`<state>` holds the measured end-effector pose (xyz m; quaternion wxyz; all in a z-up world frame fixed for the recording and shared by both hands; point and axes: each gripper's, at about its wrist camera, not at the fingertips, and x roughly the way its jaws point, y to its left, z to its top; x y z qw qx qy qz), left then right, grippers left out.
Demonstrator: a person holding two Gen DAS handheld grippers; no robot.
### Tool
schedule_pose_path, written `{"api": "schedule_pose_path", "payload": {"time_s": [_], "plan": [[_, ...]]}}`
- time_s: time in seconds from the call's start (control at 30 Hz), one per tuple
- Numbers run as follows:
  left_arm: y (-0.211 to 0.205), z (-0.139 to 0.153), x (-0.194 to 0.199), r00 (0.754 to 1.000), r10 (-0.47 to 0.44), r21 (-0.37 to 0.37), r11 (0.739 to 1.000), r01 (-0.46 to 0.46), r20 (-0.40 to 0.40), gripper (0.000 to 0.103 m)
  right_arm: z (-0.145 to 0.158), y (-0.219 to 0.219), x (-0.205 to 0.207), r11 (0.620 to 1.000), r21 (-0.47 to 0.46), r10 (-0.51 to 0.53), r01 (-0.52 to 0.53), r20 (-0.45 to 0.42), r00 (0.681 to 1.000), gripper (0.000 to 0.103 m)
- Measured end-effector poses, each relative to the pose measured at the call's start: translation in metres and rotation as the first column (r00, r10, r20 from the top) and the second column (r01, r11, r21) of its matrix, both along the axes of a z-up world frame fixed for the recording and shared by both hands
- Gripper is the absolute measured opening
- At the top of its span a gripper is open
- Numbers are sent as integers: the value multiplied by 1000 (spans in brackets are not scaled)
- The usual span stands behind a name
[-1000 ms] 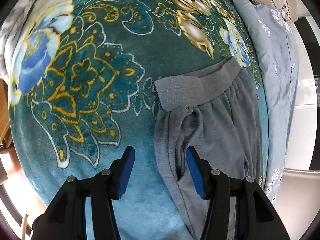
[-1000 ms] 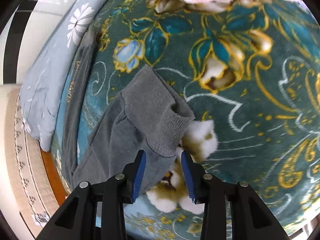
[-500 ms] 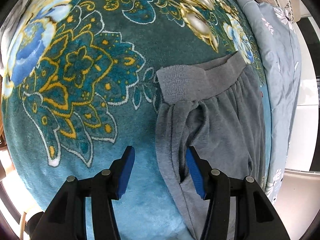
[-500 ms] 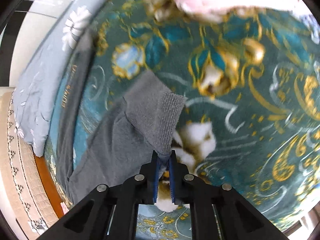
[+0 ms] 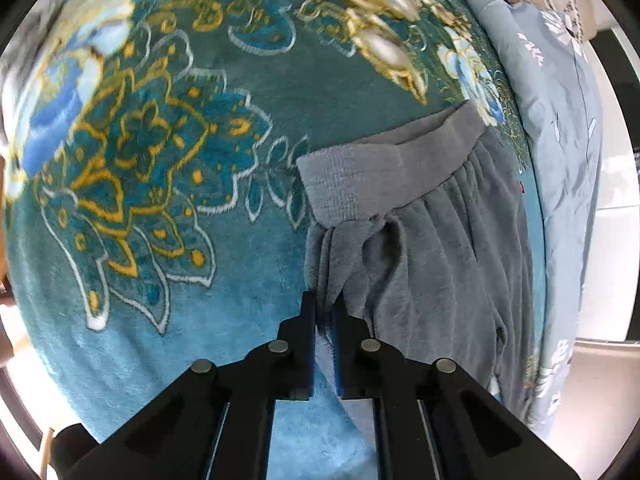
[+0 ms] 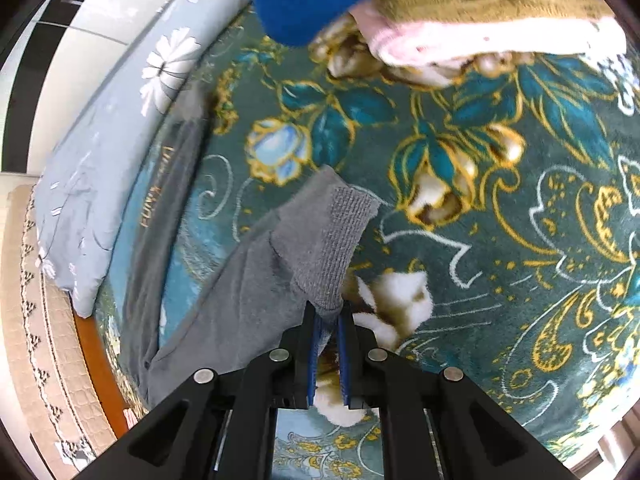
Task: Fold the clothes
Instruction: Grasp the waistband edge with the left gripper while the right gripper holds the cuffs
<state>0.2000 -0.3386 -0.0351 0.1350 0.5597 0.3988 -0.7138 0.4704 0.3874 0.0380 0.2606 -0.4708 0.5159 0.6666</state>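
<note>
Grey trousers [image 5: 420, 248] lay on a teal floral blanket [image 5: 168, 184], their ribbed waistband [image 5: 360, 176] running across the upper middle of the left wrist view and the legs stretching down along the right side, beside a pale blue flowered pillow [image 5: 560, 128]. The left gripper [image 5: 325, 312] had just closed its jaws on a fold of the trousers' side edge below the waistband; the cloth bunched up between the pads.

In the right wrist view, the trousers [image 6: 248, 280] ran from lower left toward the centre, ending in a ribbed cuff [image 6: 340, 240]. The right gripper [image 6: 329, 320] was clamped on the cuff's corner, its blue pads pressed against the knit and the cuff raised off the blanket [image 6: 500, 240]. A stack of blue, pink and tan laundry [image 6: 440, 12] sat at the top edge, and the pillow [image 6: 100, 152] lay along the left.
</note>
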Motion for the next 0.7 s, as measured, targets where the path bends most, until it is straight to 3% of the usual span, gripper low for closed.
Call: {"api": "schedule_pose_path", "payload": {"time_s": [0.13,0.3,0.5,0.7], "plan": [[-4,9,11,998,50,-5,999,-50,-25,5,3,2,-2,1000,13,8,-8,5,1000,9],[2,18,9,999,25,-17,1000,-25,-26,5,27,1,-23,999,28,34,-32,-59,998,9],[6,53,-19,998,48,44,998,-46,-44,5,70,17,-73,998,62,35,-26,-141,989,9],[14,81,-55,995,79,155,985,-70,-55,5,78,48,-142,999,41,14,-9,-132,991,9]]}}
